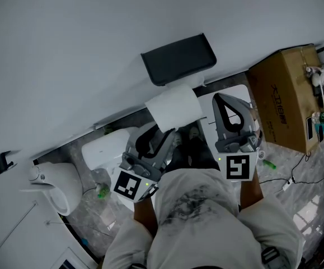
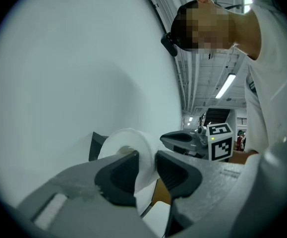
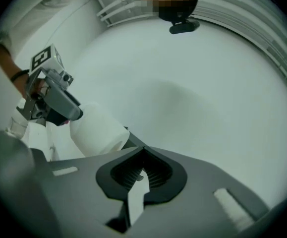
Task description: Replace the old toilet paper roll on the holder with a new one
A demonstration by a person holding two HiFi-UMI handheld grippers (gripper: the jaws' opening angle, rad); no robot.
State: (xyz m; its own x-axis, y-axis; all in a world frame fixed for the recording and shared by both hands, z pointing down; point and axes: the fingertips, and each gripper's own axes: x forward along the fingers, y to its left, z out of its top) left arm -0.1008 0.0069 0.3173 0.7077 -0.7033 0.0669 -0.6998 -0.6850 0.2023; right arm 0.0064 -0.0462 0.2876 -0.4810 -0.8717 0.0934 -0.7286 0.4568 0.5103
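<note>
A white toilet paper roll (image 1: 173,108) hangs in the air just below the black holder (image 1: 178,58) on the white wall. My left gripper (image 1: 164,133) is shut on it: in the left gripper view the roll (image 2: 128,143) has its paper wall pinched between the pads (image 2: 118,175), one jaw at the core and one outside. My right gripper (image 1: 224,98) stands just right of the roll, apart from it, jaws shut. In the right gripper view, a thin white sliver shows between its pads (image 3: 143,155); I cannot tell what it is. The roll (image 3: 96,130) shows to the left there.
A cardboard box (image 1: 285,97) stands at the right by the wall, with cables and small items beyond it. Below on the left are a white toilet (image 1: 103,150), a white fixture (image 1: 58,186) and a green-capped bottle (image 1: 102,192) on the floor.
</note>
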